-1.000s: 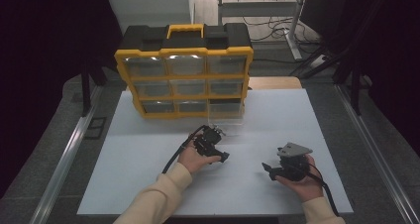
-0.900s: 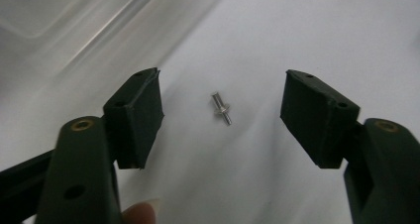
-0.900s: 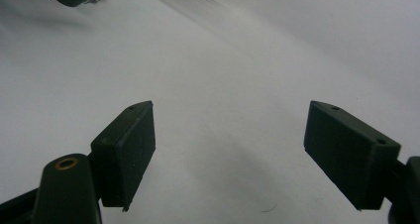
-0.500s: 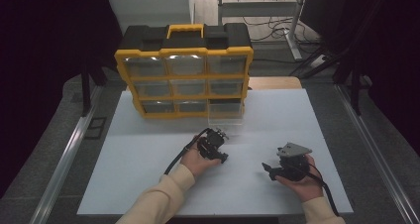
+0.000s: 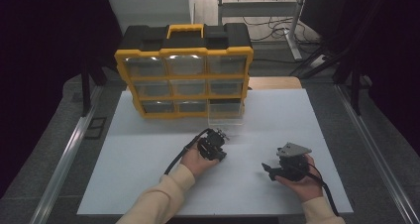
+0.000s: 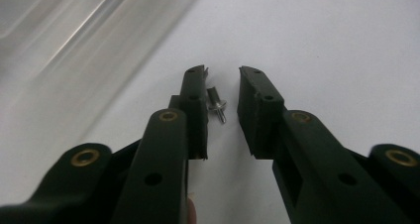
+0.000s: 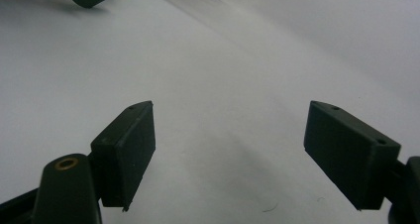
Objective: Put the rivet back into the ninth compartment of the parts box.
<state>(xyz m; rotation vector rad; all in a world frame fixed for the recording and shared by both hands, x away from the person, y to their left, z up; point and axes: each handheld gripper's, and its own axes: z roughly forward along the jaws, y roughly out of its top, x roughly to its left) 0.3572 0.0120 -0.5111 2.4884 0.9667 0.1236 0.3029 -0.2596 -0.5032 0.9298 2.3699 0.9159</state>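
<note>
Left gripper view: parted tongs (image 6: 222,78) around screw (image 6: 216,105).

Yellow-and-black organizer (image 5: 183,70), white table (image 5: 277,120), seemingly silver screw (image 6: 216,105) (black tongs (image 6: 223,92)).

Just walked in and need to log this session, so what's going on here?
A person sits at a white table with a gripper in each hand. The left gripper is low over the table, jaws open around a small metal screw lying between them, not yet clamped. A clear drawer has been pulled out of the yellow organizer and sits just ahead of it. The right gripper is held off to the side, jaws wide open and empty.
</note>
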